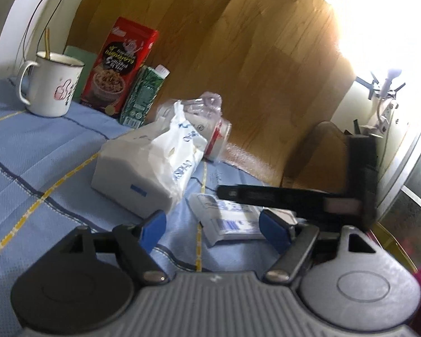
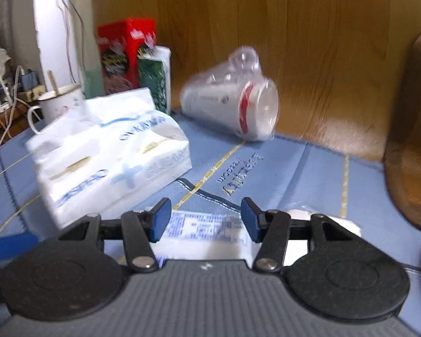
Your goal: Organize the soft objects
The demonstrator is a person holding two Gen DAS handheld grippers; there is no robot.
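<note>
Right wrist view, lower centre: right gripper (image 2: 206,221), fingers apart w/ nothing between, poised over 1 flat packet (image 2: 202,229), prob. next pick. Left gripper (image 1: 213,229): fingers apart, empty. Mid-left: 1 tissue pack (image 2: 112,154) lying flat. Upper centre: 1 bagged cup stack (image 2: 233,106) on its side. Upper left: 1 mug (image 2: 60,104), 2 cartons, upright.

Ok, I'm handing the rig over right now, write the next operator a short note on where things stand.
Left tool: open, empty, just been opening, hovering over the blue cloth near the small flat packet.
Right tool: open, empty, directly above that same packet.
Large tissue pack: lying on the cloth, left of the packet, loose plastic rumpled.
Bagged paper cups: on their side behind, by the wooden back.
Mug, red box, green carton: standing at the far left.
Done: nothing visibly sorted.
Left: pick up packet and tissue pack; the destination isn't in view.
</note>
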